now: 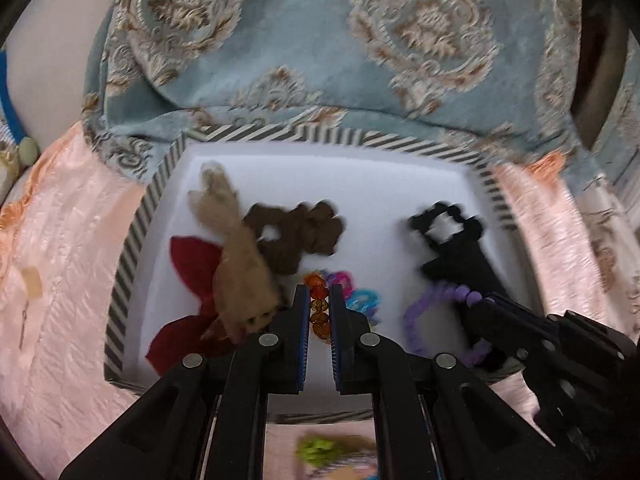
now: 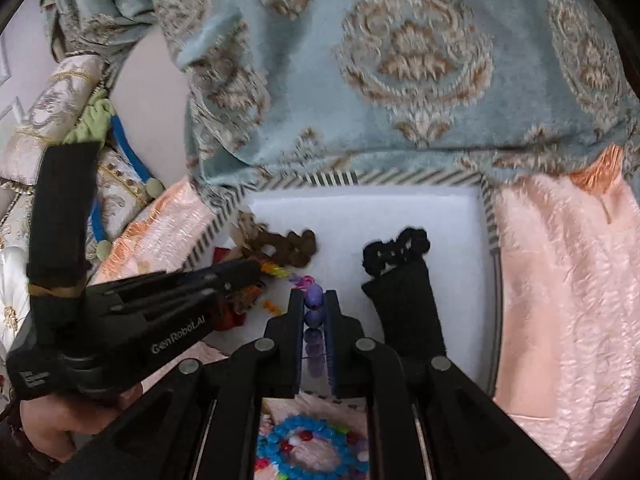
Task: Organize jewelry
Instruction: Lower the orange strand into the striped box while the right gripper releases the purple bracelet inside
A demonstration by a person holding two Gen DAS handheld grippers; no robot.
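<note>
A white tray with a striped rim (image 1: 132, 240) (image 2: 486, 216) lies on pink satin. My left gripper (image 1: 319, 300) is shut on an amber bead bracelet (image 1: 319, 308) over the tray's near part. My right gripper (image 2: 314, 304) is shut on a purple bead bracelet (image 2: 314, 312), which also shows in the left wrist view (image 1: 420, 312). In the tray lie a tan furry scrunchie (image 1: 236, 256), a brown scrunchie (image 1: 300, 232) (image 2: 292, 248), a dark red cloth piece (image 1: 192, 264), a black scrunchie (image 1: 456, 248) (image 2: 404, 280) and small coloured plastic rings (image 1: 356, 292).
A blue-and-beige patterned cloth (image 1: 320, 40) (image 2: 400, 60) hangs over the tray's far edge. A blue bead bracelet with red beads (image 2: 316, 452) lies on the satin in front of the tray. A green item (image 1: 316, 450) lies near the front edge. Embroidered cushions (image 2: 60, 120) sit at left.
</note>
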